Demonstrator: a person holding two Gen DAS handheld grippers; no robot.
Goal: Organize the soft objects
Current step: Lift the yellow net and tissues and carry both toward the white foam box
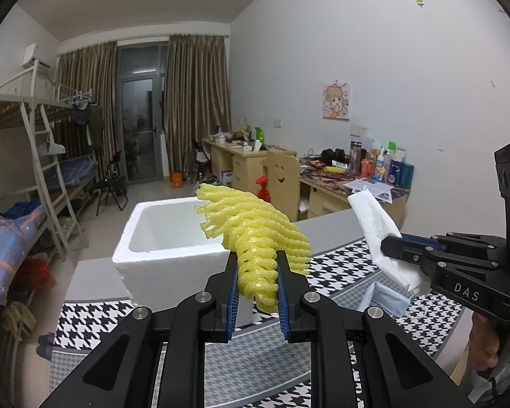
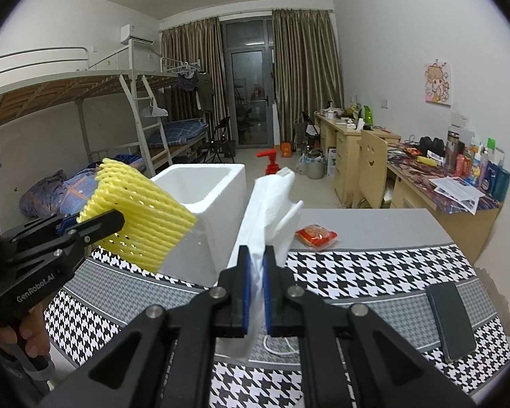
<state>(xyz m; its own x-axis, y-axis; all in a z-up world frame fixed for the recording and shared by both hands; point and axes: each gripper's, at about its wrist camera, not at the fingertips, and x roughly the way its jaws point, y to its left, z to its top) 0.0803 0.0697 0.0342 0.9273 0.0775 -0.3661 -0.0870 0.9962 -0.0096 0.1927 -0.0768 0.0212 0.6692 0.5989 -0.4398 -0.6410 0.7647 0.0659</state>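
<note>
Carrying two soft items at once above the houndstooth cloth [image 2: 374,272]: left gripper [image 1: 256,272] clamping the yellow foam net [image 1: 255,234], right gripper [image 2: 255,285] pinched tight on the white tissue [image 2: 272,204], both lifted clear of the table. Apparently bringing them toward the foam box [image 2: 200,183] standing just beyond, at the far left of the cloth, its top open. Next, probably, reaching each item over the box rim and opening the jaws to drop it inside, leaving red packet [image 2: 316,234] and phone [image 2: 450,319] for later.
</note>
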